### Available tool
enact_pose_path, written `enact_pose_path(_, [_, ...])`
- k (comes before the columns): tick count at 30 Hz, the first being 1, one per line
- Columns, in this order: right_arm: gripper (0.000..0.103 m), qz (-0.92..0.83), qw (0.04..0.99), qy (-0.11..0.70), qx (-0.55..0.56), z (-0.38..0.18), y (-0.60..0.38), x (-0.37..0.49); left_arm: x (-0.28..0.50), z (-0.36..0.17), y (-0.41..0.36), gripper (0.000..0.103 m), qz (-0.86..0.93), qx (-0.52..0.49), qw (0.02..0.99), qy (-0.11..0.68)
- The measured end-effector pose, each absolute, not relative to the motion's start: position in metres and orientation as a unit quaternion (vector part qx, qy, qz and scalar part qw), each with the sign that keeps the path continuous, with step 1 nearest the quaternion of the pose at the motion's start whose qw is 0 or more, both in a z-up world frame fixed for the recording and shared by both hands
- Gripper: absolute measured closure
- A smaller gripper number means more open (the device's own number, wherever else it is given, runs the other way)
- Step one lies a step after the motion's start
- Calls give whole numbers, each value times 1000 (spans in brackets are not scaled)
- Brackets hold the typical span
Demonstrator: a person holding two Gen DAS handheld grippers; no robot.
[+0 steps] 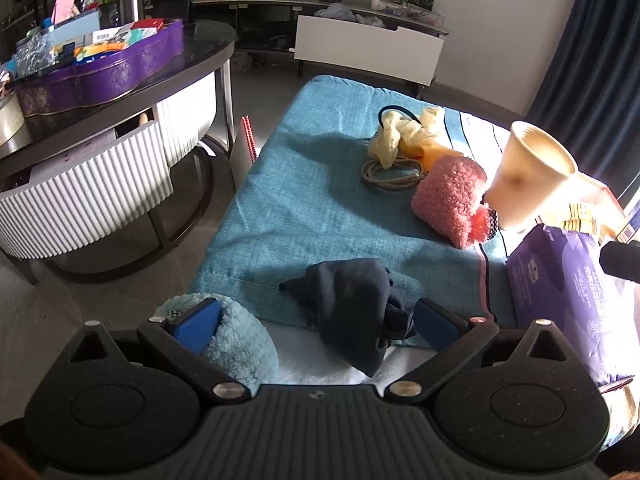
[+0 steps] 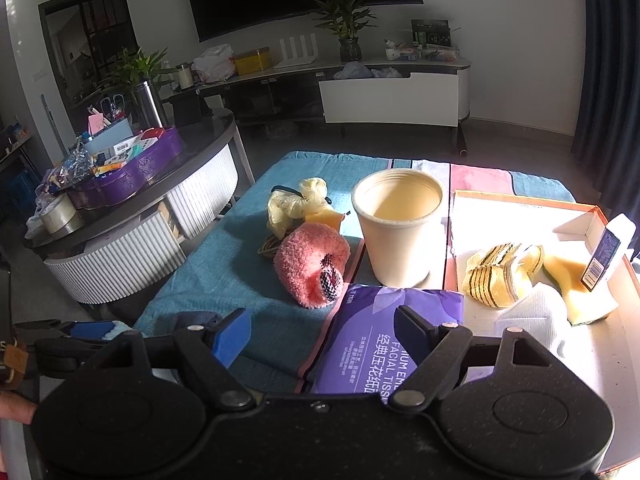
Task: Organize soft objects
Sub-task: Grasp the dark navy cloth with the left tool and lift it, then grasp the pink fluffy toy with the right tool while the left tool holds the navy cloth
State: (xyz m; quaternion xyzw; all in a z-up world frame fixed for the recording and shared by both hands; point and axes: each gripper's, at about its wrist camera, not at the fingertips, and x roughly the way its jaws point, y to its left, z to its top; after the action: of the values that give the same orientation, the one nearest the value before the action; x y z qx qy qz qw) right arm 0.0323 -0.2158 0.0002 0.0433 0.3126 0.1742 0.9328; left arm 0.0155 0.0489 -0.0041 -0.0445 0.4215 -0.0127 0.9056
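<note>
A purple tissue pack (image 2: pixel 384 332) on the bench reads "FACIAL TISS", cut off by the gripper, above larger Chinese characters "经典压花纸"; its smaller print is illegible.

I see a crumpled dark navy cloth (image 1: pixel 352 312) lying at the near edge of the teal mat. Beside it on the left sits a fluffy pale-blue sock (image 1: pixel 236 344). Farther off, a fuzzy pink sock (image 2: pixel 310 266) lies rolled, near a pale yellow scrunched cloth (image 2: pixel 292 202). Striped yellow cloths (image 2: pixel 498 276) rest in the tray.
</note>
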Motion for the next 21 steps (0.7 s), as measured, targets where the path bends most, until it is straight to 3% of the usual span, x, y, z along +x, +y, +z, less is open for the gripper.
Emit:
enact_pose_path(9, [10,180,930,317,35,-2,-207,35,32,-27,20,1,-42,22,905,423])
enact_pose_path(11, [10,179,930,318,33,-2,-206,36,33,-32,15,14,-50,35,905,420])
enact_pose_path(12, [10,179,930,320,32,-2,-205,37,34,-34,14,32,-52,37,906,419])
enact_pose_path(13, [10,178,930,321,32,-2,-204,38,36,-35,14,43,-57,37,906,419])
enact_pose_path(21, [10,177,929,324,37,-4,-199,43,30,-33,21,70,-92,16,918,386])
